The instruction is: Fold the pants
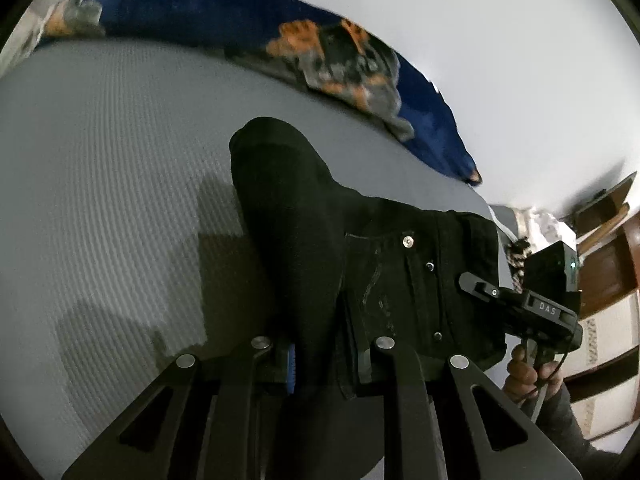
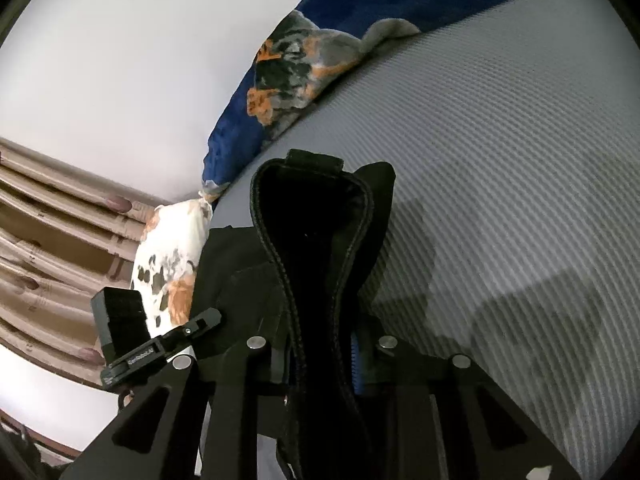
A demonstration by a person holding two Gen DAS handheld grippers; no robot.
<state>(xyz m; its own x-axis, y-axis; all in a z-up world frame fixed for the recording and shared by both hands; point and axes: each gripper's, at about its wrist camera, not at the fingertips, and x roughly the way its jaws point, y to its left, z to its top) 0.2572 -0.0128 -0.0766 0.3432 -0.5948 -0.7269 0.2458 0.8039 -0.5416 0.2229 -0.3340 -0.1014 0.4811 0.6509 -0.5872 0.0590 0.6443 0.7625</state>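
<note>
Black pants (image 1: 320, 240) hang lifted over the grey ribbed bed cover (image 1: 100, 200). My left gripper (image 1: 324, 364) is shut on the pants near the waist, beside the button and pocket. The right gripper (image 1: 520, 300) shows at the right of the left wrist view, held by a hand at the waistband's other side. In the right wrist view my right gripper (image 2: 320, 364) is shut on the pants' waistband (image 2: 316, 240), which bulges open in front of it. The left gripper (image 2: 160, 344) shows at the lower left there.
A blue blanket with an orange and grey print (image 1: 340, 56) lies along the far edge of the bed by the white wall. A patterned pillow (image 2: 172, 256) sits at the bed's end. A wooden headboard or furniture (image 1: 608, 248) stands at the side.
</note>
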